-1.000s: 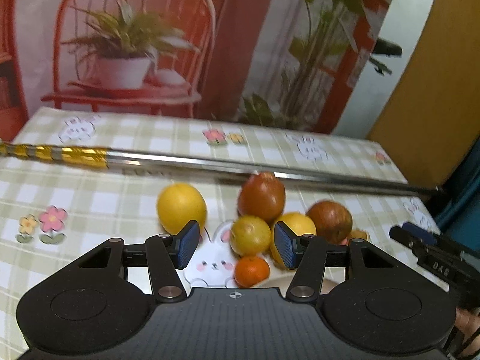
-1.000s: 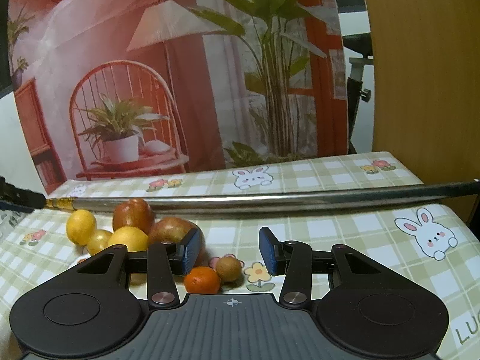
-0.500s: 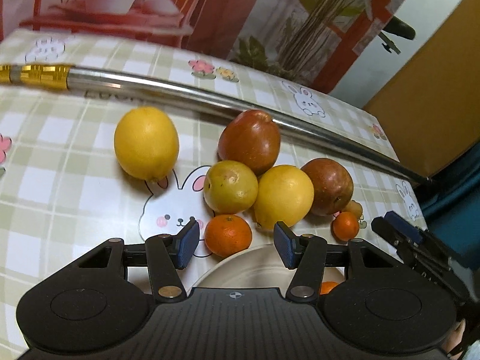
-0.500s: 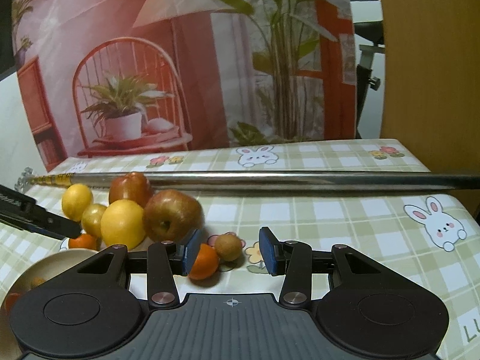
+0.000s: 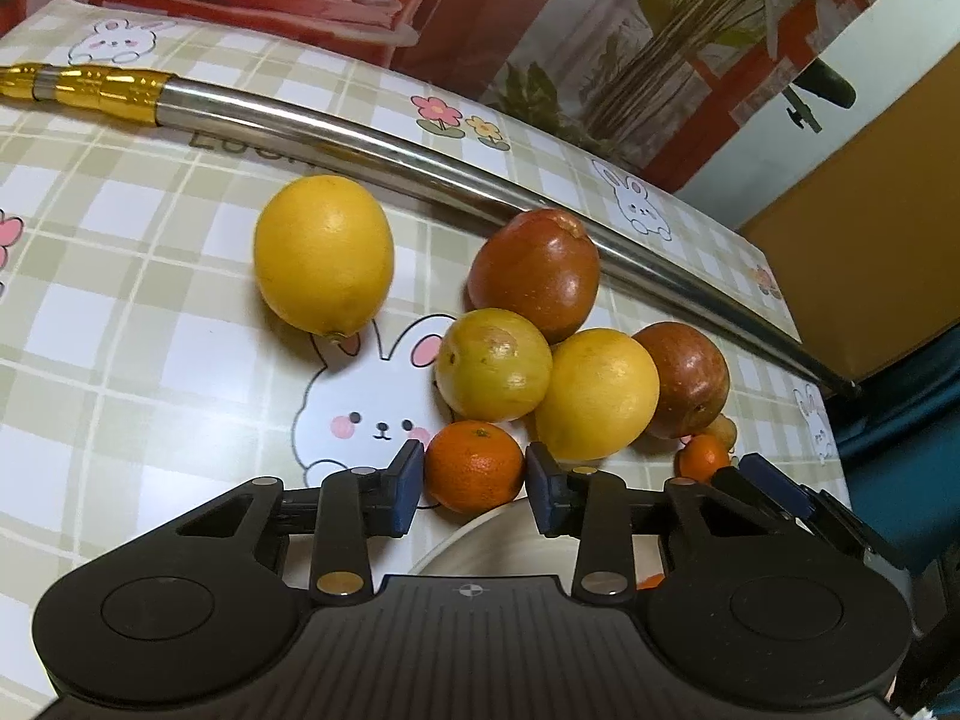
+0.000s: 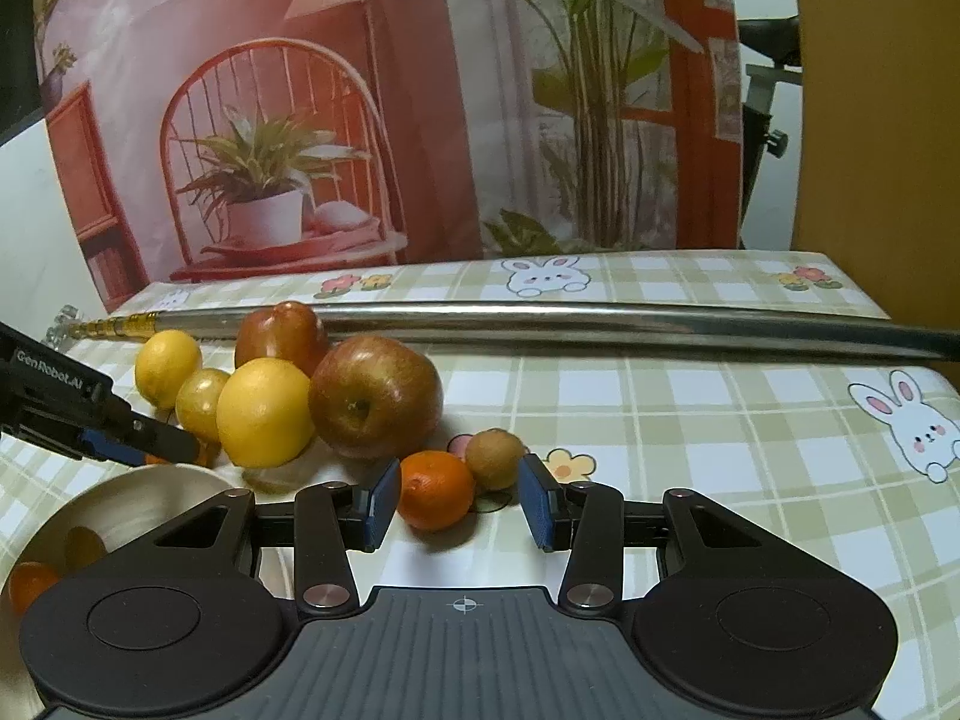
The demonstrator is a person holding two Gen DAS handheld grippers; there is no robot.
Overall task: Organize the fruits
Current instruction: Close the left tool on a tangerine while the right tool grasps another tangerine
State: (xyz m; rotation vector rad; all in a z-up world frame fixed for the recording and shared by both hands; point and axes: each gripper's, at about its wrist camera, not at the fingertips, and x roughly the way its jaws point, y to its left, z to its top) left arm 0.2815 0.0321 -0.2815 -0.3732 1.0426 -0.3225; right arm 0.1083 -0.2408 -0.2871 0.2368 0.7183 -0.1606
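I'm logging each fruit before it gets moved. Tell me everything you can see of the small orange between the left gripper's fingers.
The small orange is round, bright orange, with dimpled peel and a dark green stem scar on top. It rests on the tablecloth by the bowl rim, between the left gripper pads, jaws open. Contact with the pads is unclear.

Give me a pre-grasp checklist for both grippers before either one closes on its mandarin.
1. Left gripper open, mandarin between its pads: ok.
2. Right gripper open, second mandarin between its fingers: ok, though it sits nearer the left finger.
3. Clearance on the right: not ok; the small brown fruit touches that mandarin and sits near the other finger.
4. Clearance on the left: not ok; the yellow fruit crowds the right-hand pad.
5. Bowl has room for the fruit: ok.
6. Pad contact with either mandarin: cannot tell.
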